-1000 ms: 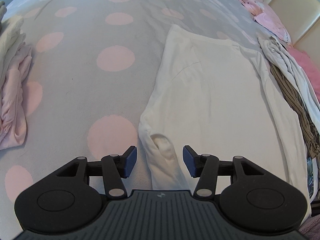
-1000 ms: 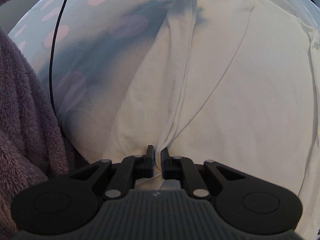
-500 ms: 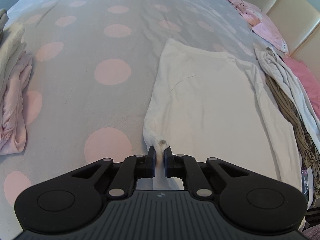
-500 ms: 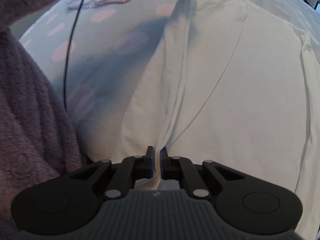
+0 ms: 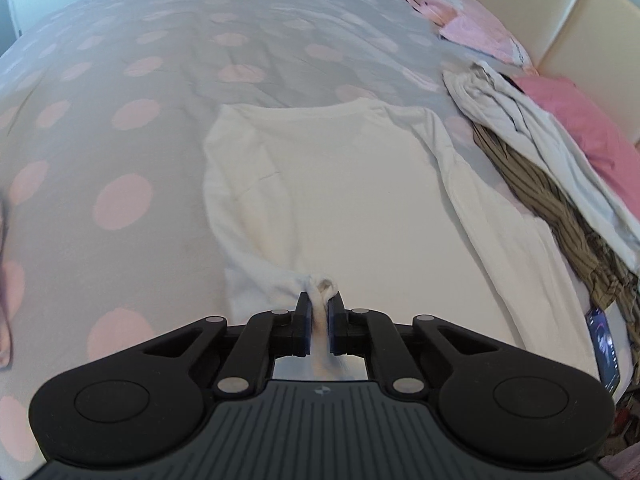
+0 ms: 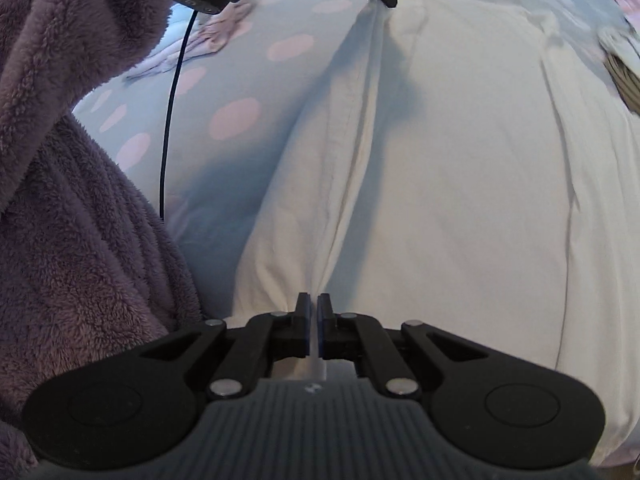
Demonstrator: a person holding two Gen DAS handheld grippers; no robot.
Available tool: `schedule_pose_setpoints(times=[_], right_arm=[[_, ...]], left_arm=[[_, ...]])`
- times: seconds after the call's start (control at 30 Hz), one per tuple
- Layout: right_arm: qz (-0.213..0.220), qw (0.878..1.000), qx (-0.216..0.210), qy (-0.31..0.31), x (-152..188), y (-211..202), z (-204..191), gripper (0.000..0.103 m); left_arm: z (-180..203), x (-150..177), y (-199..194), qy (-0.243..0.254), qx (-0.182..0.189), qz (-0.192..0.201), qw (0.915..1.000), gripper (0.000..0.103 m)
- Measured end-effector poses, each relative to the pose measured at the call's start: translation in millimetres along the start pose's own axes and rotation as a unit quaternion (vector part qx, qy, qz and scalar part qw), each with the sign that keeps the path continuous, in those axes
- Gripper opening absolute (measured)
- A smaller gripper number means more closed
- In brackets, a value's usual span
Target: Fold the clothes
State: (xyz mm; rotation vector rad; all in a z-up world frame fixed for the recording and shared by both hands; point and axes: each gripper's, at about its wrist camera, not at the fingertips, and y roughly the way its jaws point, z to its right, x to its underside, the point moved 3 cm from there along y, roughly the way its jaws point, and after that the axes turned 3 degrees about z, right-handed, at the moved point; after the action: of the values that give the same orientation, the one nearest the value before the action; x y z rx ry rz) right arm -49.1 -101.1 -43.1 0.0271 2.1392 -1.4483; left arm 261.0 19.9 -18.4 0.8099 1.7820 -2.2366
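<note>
**A:** so where's everything sitting? Going left to right: at 9 o'clock in the left wrist view there's a crumpled pink garment point(image 5: 5, 312) right at the bed's edge, blurry. Then the grey bedspread point(image 5: 120, 128) with pink dots, and the white long-sleeve shirt point(image 5: 344, 184) spread flat in the middle of it.

**B:** yep, and the left gripper point(image 5: 319, 312) has its fingers point(image 5: 303, 322) clamped on a bunched bit of the shirt's edge at 6 o'clock. Over at 3 o'clock there's a pile of clothes point(image 5: 532, 160), beige over brown stripes, just beside the shirt's sleeve.

**A:** right wrist view: purple fleece sleeve point(image 6: 80, 200) fills 9 o'clock, a black cable point(image 6: 168, 120) hangs down next to it. The right gripper point(image 6: 314, 320) has its fingers pinched shut on the shirt's edge too.

**B:** and a raised ridge of fabric runs from there up to the other gripper at 12 o'clock.
</note>
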Motion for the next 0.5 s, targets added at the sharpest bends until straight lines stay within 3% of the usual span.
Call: schedule_pose_setpoints(times=[0.2,0.4,0.5], right_arm=[[-0.012,0.999,0.009,0.034,6.3,7.0,20.8,0.0],[-0.031,0.998,-0.011,0.062,12.4,19.8,29.4,0.0],[-0.027,0.995,-0.014,0.091,14.6,21.3,37.8,0.006]], left_arm=[[23.4,0.3,39.3,0.022,0.0,-0.032,0.9992,0.005],[28.9,8.2,62.2,0.046,-0.004,-0.057,0.9973,0.005],[29.8,11.6,65.7,0.058,-0.002,-0.056,0.9967,0.007]])
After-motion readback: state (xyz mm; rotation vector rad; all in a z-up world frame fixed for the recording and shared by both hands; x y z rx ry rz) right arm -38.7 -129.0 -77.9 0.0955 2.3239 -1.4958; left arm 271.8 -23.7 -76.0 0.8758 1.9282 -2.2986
